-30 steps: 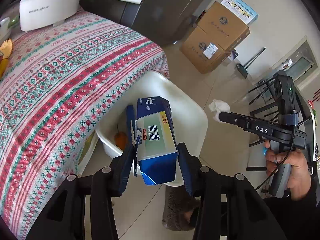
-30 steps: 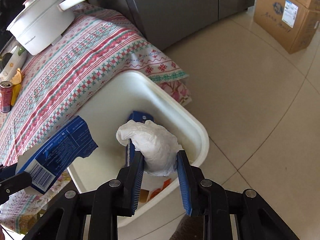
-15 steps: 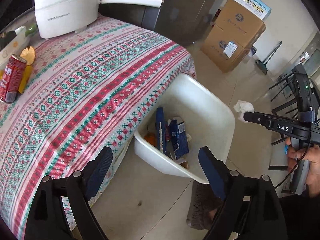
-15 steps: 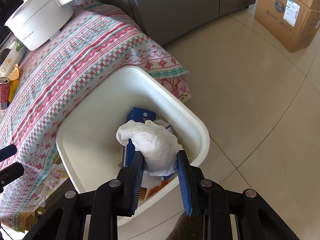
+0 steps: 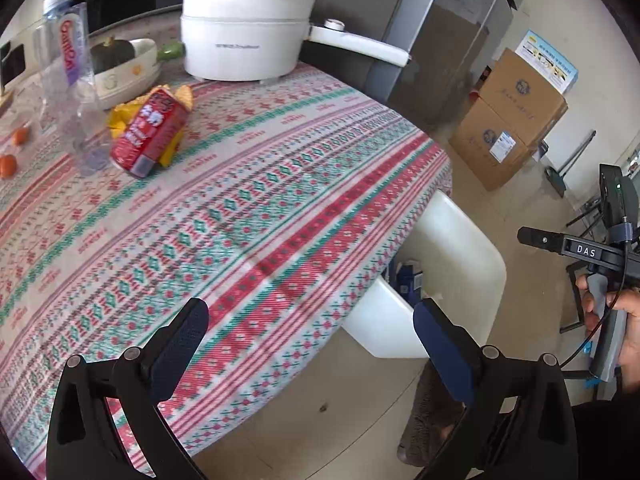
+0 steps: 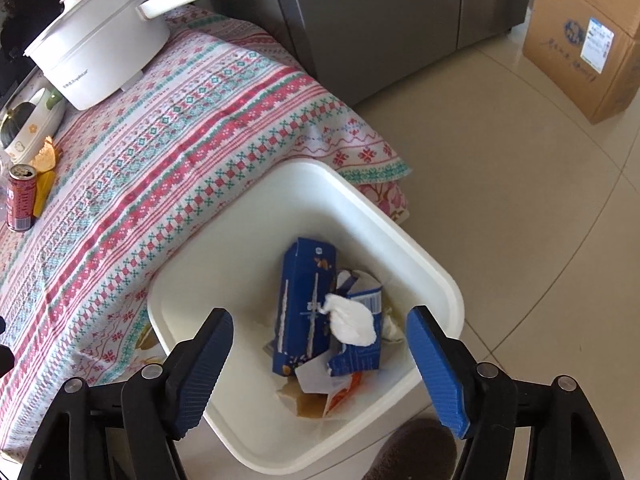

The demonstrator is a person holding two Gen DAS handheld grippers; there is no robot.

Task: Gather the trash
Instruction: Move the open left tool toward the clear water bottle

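The clearest lettering is "DAS", white capitals on the dark body of the right gripper (image 5: 586, 251), seen from the left wrist view. The clear plastic bottle (image 5: 68, 80) on the table carries a sleeve with red letters running up it that look like "GanQ...", though the rest is cut off. The white electric pot (image 5: 244, 36) bears a small grey brand line on its side, too fine to read. The red drink can (image 5: 148, 134), the blue cartons (image 6: 304, 304) in the bin and the cardboard boxes (image 5: 516, 120) carry print that cannot be made out.
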